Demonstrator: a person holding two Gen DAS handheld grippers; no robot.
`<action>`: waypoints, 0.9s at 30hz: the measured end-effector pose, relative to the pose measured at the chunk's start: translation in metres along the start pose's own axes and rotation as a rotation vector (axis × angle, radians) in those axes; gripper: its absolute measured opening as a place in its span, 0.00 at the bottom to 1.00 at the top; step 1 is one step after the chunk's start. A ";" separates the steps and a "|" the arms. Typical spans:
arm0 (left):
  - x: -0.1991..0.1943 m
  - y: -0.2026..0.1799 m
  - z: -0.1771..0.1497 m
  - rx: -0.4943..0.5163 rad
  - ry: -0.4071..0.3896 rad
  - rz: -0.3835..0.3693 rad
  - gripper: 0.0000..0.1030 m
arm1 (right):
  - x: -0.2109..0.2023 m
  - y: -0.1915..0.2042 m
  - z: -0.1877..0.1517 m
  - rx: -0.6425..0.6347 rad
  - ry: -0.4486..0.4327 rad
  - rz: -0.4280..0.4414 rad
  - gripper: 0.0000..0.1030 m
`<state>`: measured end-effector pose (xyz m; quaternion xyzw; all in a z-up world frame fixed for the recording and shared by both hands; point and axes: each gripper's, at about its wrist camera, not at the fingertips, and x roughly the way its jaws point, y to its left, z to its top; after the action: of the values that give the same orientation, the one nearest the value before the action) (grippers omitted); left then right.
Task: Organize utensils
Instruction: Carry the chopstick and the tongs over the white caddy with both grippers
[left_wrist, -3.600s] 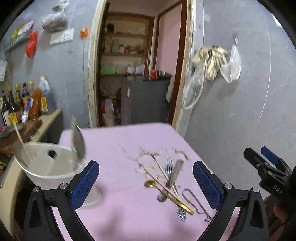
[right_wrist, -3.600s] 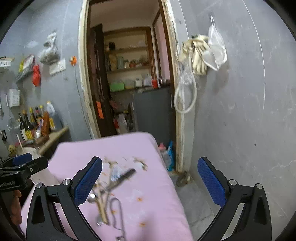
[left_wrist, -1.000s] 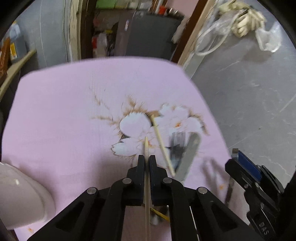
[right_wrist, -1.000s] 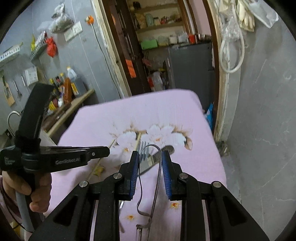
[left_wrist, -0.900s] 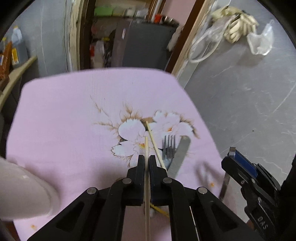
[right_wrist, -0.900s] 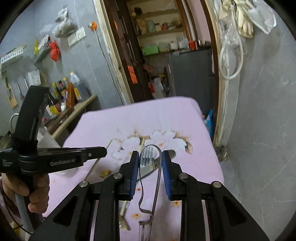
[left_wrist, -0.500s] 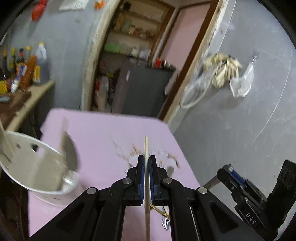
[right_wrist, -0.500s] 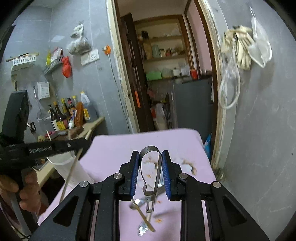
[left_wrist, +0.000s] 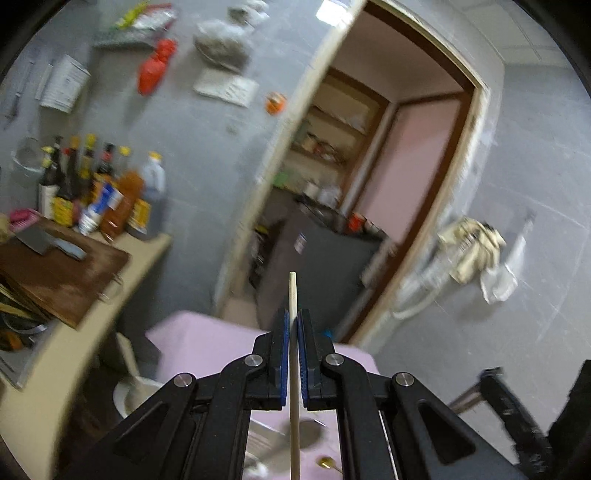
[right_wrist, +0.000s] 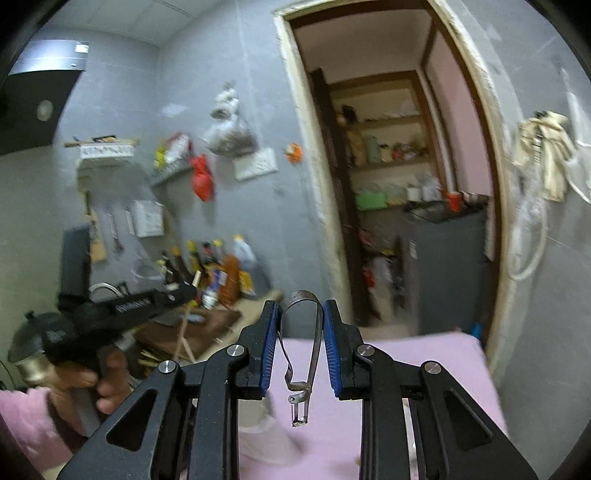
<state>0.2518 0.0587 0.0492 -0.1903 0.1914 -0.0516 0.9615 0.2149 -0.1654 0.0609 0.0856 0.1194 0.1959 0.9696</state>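
Observation:
My left gripper (left_wrist: 292, 317) is shut on a wooden chopstick (left_wrist: 293, 373), which stands upright between the blue pads, high above the pink table (left_wrist: 207, 347). It also shows in the right wrist view (right_wrist: 184, 291), held by a hand. My right gripper (right_wrist: 300, 310) is shut on a metal peeler (right_wrist: 301, 350) by its looped handle, the blade hanging down. The white utensil holder (left_wrist: 136, 395) stands at the table's left edge, partly hidden by my left gripper. A gold spoon (left_wrist: 328, 463) lies on the table below.
A counter (left_wrist: 74, 332) at left carries a cutting board (left_wrist: 59, 273) with a cleaver, and several bottles (left_wrist: 96, 192). An open doorway (right_wrist: 399, 184) with shelves lies ahead. Gloves and a hose hang on the right wall (left_wrist: 472, 243).
Both grippers have lifted and tilted up, so the table has dropped low in view. The chopstick and the peeler have risen off the table with them.

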 end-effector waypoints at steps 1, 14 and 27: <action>-0.001 0.007 0.004 -0.003 -0.013 0.011 0.05 | 0.006 0.008 0.002 -0.005 -0.004 0.017 0.21; 0.036 0.096 0.024 -0.064 -0.103 0.142 0.05 | 0.074 0.048 -0.040 -0.003 0.115 0.023 0.21; 0.054 0.097 -0.001 -0.036 -0.198 0.217 0.05 | 0.102 0.057 -0.082 -0.016 0.173 -0.036 0.21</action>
<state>0.3037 0.1383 -0.0076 -0.1897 0.1159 0.0751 0.9721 0.2638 -0.0629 -0.0252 0.0585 0.2026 0.1859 0.9597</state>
